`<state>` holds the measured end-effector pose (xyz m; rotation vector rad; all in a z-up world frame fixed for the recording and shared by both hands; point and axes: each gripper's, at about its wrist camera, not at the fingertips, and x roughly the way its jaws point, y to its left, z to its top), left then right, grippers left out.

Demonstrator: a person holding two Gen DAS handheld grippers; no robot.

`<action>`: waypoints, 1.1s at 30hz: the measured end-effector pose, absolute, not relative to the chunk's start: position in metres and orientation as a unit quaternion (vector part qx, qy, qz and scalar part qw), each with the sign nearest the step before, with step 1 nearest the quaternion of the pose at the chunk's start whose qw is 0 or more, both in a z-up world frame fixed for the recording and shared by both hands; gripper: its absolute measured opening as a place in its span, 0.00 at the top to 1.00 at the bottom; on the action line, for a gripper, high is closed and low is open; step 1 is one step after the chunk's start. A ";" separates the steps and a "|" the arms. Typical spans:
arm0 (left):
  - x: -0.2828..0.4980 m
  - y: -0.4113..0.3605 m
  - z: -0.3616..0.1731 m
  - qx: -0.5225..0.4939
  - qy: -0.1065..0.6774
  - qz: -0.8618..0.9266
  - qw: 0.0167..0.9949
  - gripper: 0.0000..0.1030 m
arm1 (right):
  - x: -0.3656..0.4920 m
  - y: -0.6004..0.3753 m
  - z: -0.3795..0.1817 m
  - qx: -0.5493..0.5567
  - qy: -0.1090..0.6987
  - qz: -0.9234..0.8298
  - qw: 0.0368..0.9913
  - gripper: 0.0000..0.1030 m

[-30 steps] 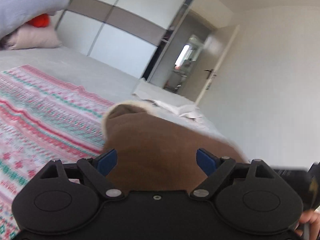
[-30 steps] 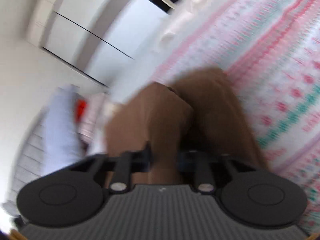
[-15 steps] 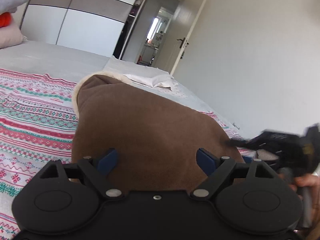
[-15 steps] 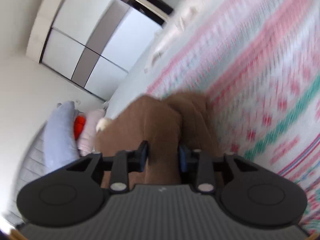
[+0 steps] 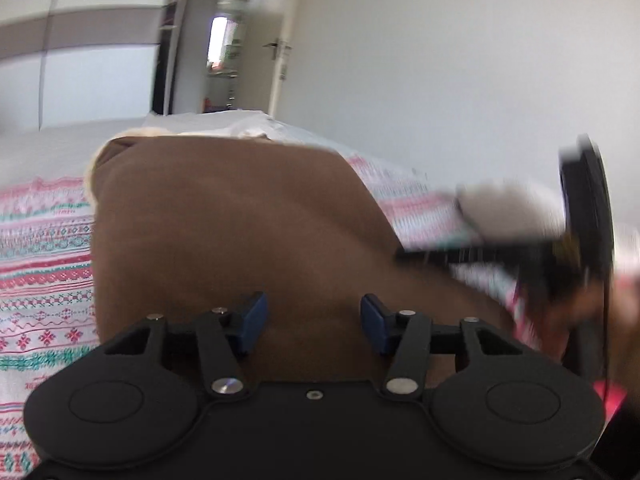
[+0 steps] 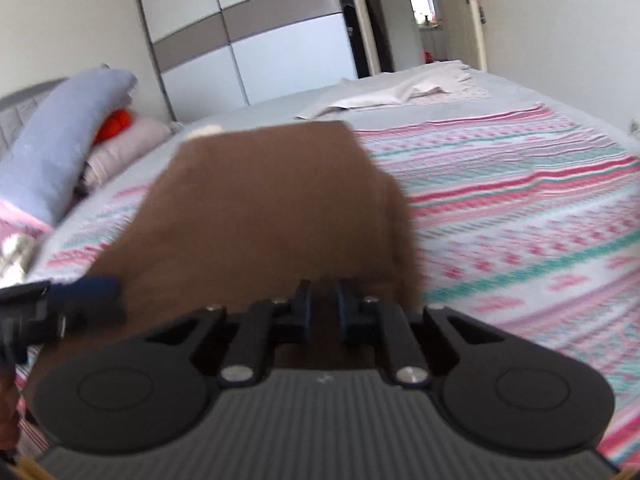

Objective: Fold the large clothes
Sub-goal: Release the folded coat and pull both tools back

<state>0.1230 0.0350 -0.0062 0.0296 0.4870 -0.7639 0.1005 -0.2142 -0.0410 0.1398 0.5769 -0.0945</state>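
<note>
The bed (image 6: 500, 92) fills both views, a striped blanket (image 6: 520, 208) spread across it and running off toward 3 o'clock in the right wrist view. Pillows (image 6: 68, 136) pile at 10 o'clock, a white cloth (image 6: 400, 92) lies at 1 o'clock, with the wardrobe (image 6: 260, 40) behind.

The brown garment (image 6: 260, 216) lies on the blanket dead ahead of both tools, its long axis running from 6 to 12 o'clock, a pale trim at the far end. Its near hem reaches both tools, so neither hand looks nearer.

The right gripper (image 6: 321, 312) is closing, its pads nearly together with brown cloth pinched between them. The left gripper (image 5: 310, 320) is closing too, its pads apart with cloth between, not yet pressing.

Free blanket lies toward 3 o'clock of the garment; the pillows crowd 10 o'clock.
</note>
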 end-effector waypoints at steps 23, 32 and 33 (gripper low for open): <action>0.052 0.055 -0.006 0.018 0.318 -0.404 0.857 0.51 | 0.035 -0.206 -0.029 0.102 0.367 0.032 0.924 0.62; 0.018 0.056 0.025 0.019 0.335 -0.287 0.897 0.21 | -0.009 -0.195 -0.004 0.072 0.355 -0.014 0.932 0.37; 0.013 0.054 0.028 0.022 0.332 -0.269 0.904 0.18 | -0.015 -0.193 -0.001 0.069 0.352 -0.014 0.933 0.37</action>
